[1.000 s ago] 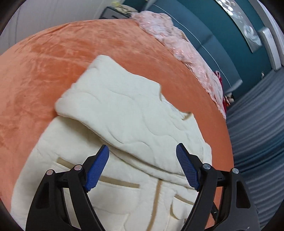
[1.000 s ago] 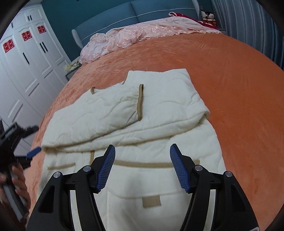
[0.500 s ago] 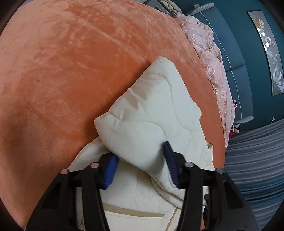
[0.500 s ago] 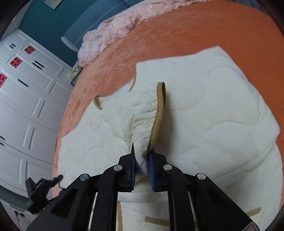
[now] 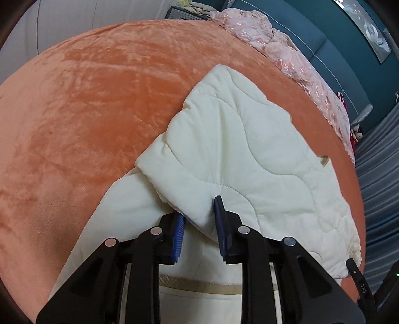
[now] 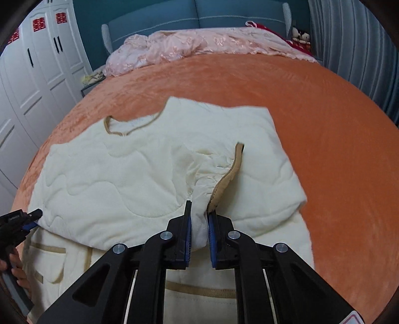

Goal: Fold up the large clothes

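Note:
A cream quilted jacket [image 5: 237, 149] with tan trim lies on the orange bed cover [image 5: 87, 99], its upper part folded down over the pockets. My left gripper [image 5: 199, 211] is at the folded sleeve's near edge. Its jaws are closing, and the blue pads pinch a thick fold of the cloth. In the right wrist view the jacket [image 6: 112, 179] spreads across the middle. My right gripper [image 6: 199, 211] is shut on the sleeve end just beside the tan cuff [image 6: 224, 179]. The left gripper [image 6: 30, 219] shows at the jacket's left edge, held by a hand [image 6: 17, 274].
A pink lace quilt [image 6: 212, 42] is bunched at the head of the bed below a blue headboard [image 6: 199, 12]. White wardrobe doors [image 6: 37, 74] stand on the left, grey curtains [image 6: 361, 49] on the right. Orange cover [image 6: 324, 112] lies bare around the jacket.
Both grippers came down from open above the jacket onto it. The left one closed on the folded sleeve's edge, the right one on the sleeve end by the cuff, which now stands up slightly.

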{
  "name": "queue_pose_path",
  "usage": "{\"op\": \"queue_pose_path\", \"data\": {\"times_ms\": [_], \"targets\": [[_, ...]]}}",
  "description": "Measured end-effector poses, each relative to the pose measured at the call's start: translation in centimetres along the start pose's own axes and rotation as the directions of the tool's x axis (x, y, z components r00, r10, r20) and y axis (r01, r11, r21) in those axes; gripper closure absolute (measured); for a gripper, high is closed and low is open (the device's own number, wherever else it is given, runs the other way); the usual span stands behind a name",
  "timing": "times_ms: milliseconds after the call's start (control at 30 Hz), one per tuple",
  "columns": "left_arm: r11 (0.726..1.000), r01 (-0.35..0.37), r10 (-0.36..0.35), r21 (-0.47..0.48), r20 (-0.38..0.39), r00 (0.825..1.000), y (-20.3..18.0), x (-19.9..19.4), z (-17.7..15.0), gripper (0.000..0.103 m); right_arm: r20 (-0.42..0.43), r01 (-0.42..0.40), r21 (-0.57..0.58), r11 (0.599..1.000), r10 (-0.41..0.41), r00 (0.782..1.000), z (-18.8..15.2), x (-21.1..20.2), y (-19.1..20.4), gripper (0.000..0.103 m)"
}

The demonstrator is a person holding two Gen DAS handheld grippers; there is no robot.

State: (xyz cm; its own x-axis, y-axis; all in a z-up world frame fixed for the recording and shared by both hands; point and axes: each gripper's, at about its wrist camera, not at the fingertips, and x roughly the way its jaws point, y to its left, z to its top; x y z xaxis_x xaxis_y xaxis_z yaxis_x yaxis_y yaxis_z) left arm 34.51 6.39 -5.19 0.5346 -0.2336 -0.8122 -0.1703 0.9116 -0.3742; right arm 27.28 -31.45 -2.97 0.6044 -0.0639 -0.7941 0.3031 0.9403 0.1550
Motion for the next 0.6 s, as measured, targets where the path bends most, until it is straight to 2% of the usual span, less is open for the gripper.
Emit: {"op": "queue_pose_path", "data": {"times_ms": [167, 400, 500, 567, 600], "targets": [[0.988, -0.08, 0.072, 0.128, 0.065, 0.995, -0.9, 0.6, -1.4, 0.081, -0.025, 0.008, 0.004, 1.0, -0.008, 1.0, -2.0, 1.7, -0.2, 0.092], [0.969, -0.148, 0.122, 0.197, 0.139, 0.983, -1.6, 1.3, -2.6, 0.079, 0.01, 0.033, -0.027, 0.999, -0.032, 0.999, -3.2, 2.5, 0.2, 0.092], [0.962, -0.172, 0.14, 0.212, 0.157, 0.978, -2.1, 1.1, -2.5, 0.078, 0.009, 0.007, -0.003, 1.0, -0.007, 1.0, -2.9, 2.0, -0.2, 0.09], [0.956, -0.19, 0.159, 0.224, 0.151, 0.976, -2.1, 0.1, -2.4, 0.071, -0.012, -0.005, 0.035, 0.999, 0.005, 1.0, -2.7, 0.8, -0.8, 0.083], [0.95, -0.2, 0.169, 0.241, 0.145, 0.975, -2.1, -0.6, -2.3, 0.069, -0.012, -0.003, 0.058, 0.998, 0.004, 1.0, -2.6, -0.2, -1.3, 0.076]]}}
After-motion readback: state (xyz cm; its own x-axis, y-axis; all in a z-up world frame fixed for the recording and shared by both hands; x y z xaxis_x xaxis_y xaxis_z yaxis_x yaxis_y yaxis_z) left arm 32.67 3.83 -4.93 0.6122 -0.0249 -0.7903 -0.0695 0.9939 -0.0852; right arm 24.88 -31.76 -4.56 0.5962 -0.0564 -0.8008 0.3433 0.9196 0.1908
